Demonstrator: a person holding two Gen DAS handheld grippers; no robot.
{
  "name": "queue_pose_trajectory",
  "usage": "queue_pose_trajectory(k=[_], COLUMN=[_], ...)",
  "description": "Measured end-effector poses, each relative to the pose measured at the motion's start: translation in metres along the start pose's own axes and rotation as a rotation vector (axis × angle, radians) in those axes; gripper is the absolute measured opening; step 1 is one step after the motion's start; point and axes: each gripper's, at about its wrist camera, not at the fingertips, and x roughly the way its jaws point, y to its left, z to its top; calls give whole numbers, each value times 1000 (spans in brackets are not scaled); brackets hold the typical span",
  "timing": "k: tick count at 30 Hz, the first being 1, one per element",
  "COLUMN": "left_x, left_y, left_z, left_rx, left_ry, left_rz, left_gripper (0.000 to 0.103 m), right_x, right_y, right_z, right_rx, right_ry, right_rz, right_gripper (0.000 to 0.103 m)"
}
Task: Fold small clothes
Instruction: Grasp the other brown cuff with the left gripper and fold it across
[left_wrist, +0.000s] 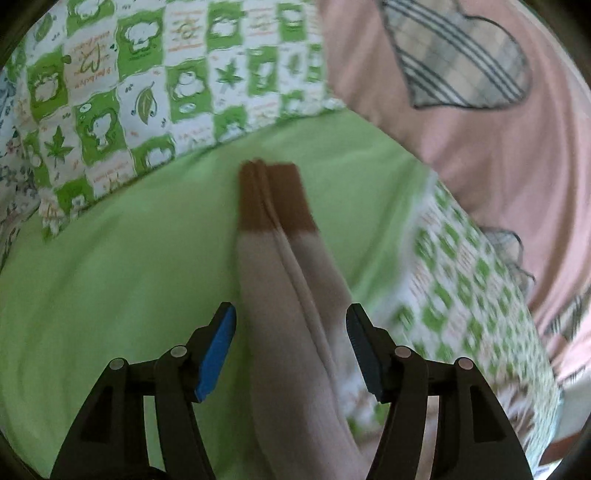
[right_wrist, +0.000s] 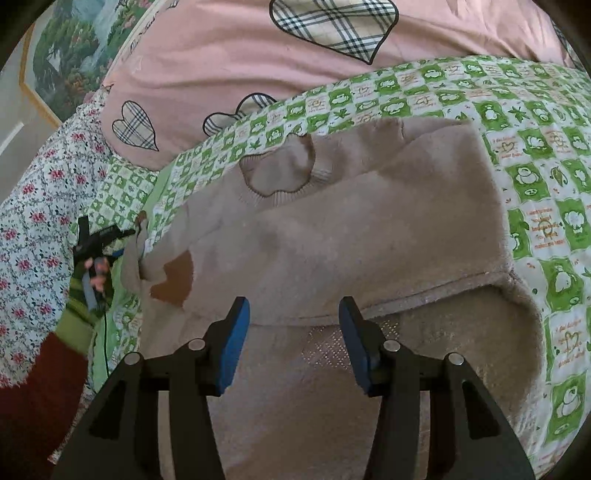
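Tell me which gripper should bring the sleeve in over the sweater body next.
Left, probably. The left gripper is open with the brown-cuffed sleeve running between its fingers. The right gripper is open over the sweater body near its hem, away from that sleeve.

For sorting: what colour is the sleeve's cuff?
Brown; the sleeve itself is beige. Clearest in the left wrist view.

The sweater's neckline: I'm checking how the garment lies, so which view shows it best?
The right wrist view: the neckline shows whole at the far end of the beige sweater. The left wrist view shows only a brown-cuffed sleeve between open jaws.
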Motion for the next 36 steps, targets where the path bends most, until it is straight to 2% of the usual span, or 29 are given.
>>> queue_pose_trajectory(k=[2, 3, 6, 8, 11, 16, 20, 26, 30, 36], left_x=[11, 18, 27, 18, -8, -61, -100, -134, -143, -125], left_y=[5, 5, 6, 2, -14, -62, -108, -180, -240, -309], left_z=[8, 10, 9, 4, -9, -42, -84, -158, -218, -298], left_rx=[-8, -7, 8, 30, 66, 178, 250, 374, 513, 704], left_ry=[15, 27, 38, 6, -55, -141, -169, -155, -132, -78], left_rz=[9, 7, -14, -31, -86, -185, -305, -460, -529, -549], left_gripper=[57, 44, 15, 10, 8, 8, 8, 8, 8, 8], right_x=[3, 4, 7, 8, 7, 4, -5, -24, -35, -48], right_y=[0, 0, 0, 0, -1, 2, 0, -15, -33, -57], right_z=[0, 0, 0, -1, 0, -3, -5, -11, -16, -18], right_rx=[1, 3, 13, 16, 11, 16, 28, 63, 108, 168], right_ry=[7, 8, 13, 13, 12, -4, -26, -64, -88, -126], right_rz=[-2, -3, 1, 2, 13, 36, 46, 30, 19, 13], right_gripper=[52, 52, 52, 52, 52, 52, 52, 52, 52, 52])
